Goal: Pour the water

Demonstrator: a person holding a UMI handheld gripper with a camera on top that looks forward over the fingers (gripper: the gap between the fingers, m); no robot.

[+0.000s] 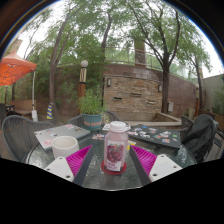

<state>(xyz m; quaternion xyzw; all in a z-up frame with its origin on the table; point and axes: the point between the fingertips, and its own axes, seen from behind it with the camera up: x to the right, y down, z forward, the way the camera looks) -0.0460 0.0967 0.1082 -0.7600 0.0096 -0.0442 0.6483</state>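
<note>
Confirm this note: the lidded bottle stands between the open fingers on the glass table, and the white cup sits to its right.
Not quite. In the gripper view the white cup sits to the left of the bottle, not the right. The rest holds: the gripper is open, the bottle between its fingers on the glass table.

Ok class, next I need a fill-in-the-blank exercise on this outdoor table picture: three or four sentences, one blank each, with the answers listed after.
1. The bottle with the white cap stands ____ the gripper's two fingers.
2. The pads on the fingers are coloured ____.
3. Beside the bottle, near one finger, stands a white ____.
4. The table top is made of ____.

Answers: between; pink; cup; glass
</note>
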